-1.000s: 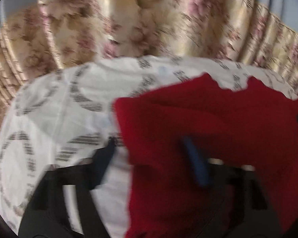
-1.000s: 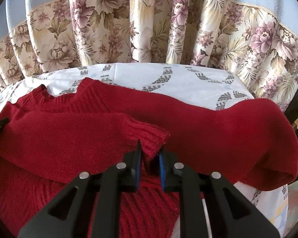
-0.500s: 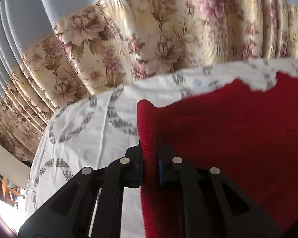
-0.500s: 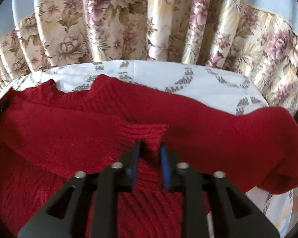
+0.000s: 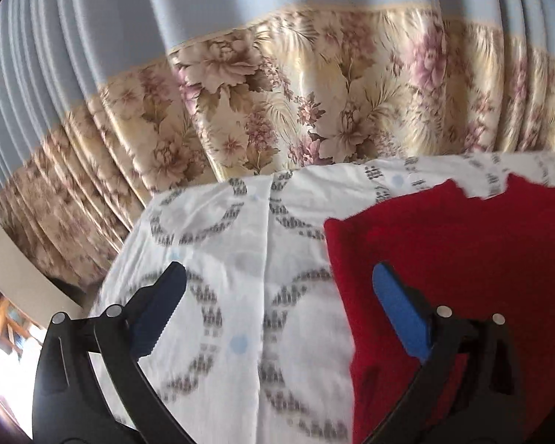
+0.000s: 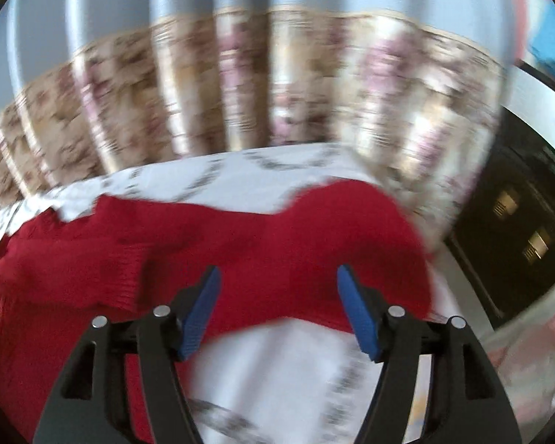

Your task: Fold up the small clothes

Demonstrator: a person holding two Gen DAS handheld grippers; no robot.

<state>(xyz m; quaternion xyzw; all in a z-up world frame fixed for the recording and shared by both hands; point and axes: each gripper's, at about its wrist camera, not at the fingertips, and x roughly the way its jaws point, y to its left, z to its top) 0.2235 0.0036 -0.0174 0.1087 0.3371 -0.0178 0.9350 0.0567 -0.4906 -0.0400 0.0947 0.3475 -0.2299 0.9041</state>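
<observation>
Red knit sweater [image 6: 277,244]: lies flat on the patterned sheet [image 5: 240,259], long axis crosswise ahead of the right claw [image 6: 277,296], which is the nearer; from the left claw [image 5: 277,296] it lies off to the right, under that finger only. Both claws opening, nothing held between the pads. One ribbed cuff [image 6: 129,273] is folded across the body.

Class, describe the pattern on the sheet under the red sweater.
White sheet with grey dashed rings and pale blue dots; clearest in the left wrist view.
</observation>
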